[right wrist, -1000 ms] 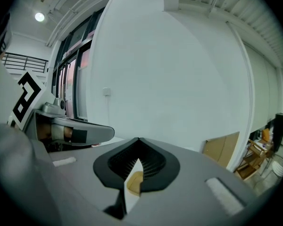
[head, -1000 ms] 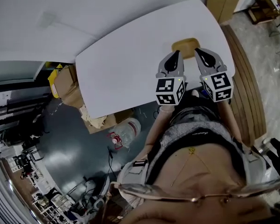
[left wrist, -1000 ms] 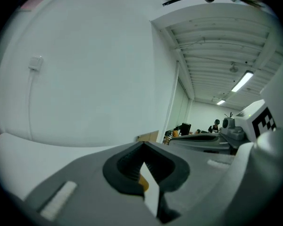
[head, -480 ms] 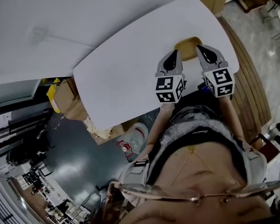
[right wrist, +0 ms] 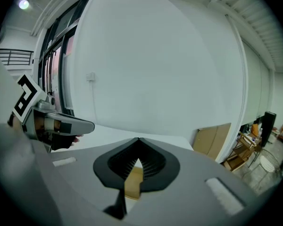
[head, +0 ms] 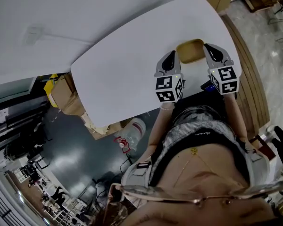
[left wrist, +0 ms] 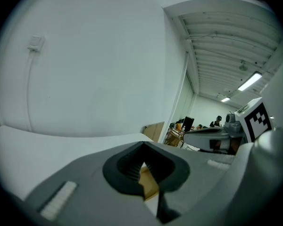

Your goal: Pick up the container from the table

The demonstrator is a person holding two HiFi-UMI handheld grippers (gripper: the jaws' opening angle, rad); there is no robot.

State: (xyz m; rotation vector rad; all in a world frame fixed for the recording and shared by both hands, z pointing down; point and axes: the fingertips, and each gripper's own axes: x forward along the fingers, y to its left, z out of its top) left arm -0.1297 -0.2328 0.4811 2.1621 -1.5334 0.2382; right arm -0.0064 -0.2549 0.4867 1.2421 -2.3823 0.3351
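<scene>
Nearest the camera in the head view is the person's torso, with both arms reaching forward over the near edge of the white table (head: 127, 69). Each arm ends in a marker cube, and beyond the cubes the two claws point out across the tabletop. The left gripper (head: 171, 56) has its jaws closed tip to tip with nothing clamped; in its own view the pads meet at a point, and only a sliver of tan shows through the slit below them. The right gripper (head: 209, 48) is likewise fully closed and empty. The container (head: 189, 51), a shallow tan tray, sits on the table between the two claws, one at each side of it. Whether either claw touches its rim cannot be made out. Past it the tabletop runs on to a plain white wall (right wrist: 155, 55).
</scene>
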